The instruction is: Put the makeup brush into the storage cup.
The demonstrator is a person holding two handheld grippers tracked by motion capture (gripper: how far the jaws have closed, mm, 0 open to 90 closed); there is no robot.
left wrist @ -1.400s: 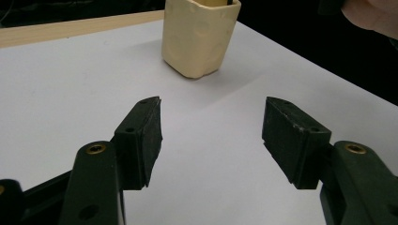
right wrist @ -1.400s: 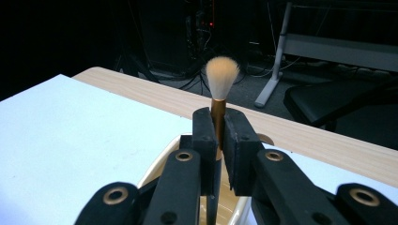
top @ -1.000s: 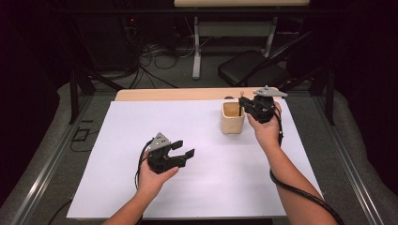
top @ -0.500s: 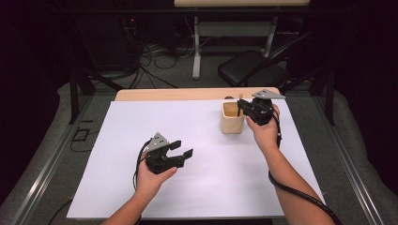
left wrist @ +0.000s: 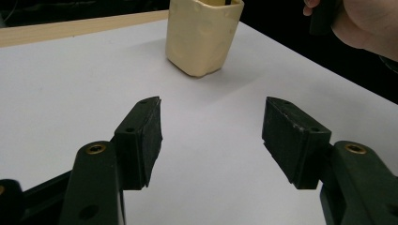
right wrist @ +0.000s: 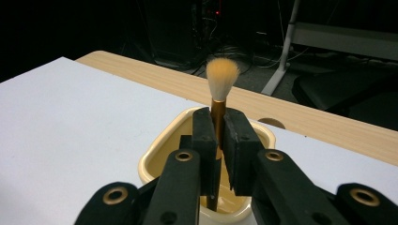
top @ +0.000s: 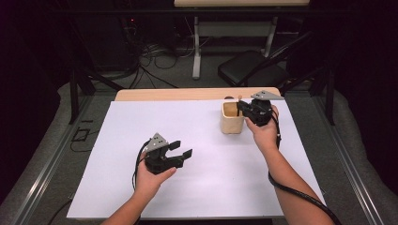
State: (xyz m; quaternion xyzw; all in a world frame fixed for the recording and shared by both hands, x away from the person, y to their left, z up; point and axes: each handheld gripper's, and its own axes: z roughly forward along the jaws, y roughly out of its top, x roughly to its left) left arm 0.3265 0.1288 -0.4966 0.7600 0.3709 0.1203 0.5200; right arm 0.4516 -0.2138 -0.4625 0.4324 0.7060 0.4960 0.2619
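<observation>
A cream cup [top: 232, 119] stands on the white sheet near the table's far right; the left gripper view has the cup [left wrist: 202, 35] ahead. My right gripper [top: 243, 108] hangs over its rim, shut on a makeup brush [right wrist: 220, 89] with a copper ferrule and pale bristles pointing up. The brush's lower end reaches down inside the cup [right wrist: 162, 145]. My left gripper [top: 180, 150] rests in a hand over the middle-left of the sheet, open, its fingers [left wrist: 141, 138] wide apart with nothing between them.
A white sheet [top: 141, 126] covers most of the wooden table [top: 164, 94], whose far edge has a small round hole [right wrist: 268, 123]. Beyond it are a black chair [top: 248, 70], desk legs and floor cables. A cable [top: 300, 194] trails from the right gripper.
The right gripper has shifted slightly over the cup, still holding the brush. The left gripper has stayed nearly still, open.
</observation>
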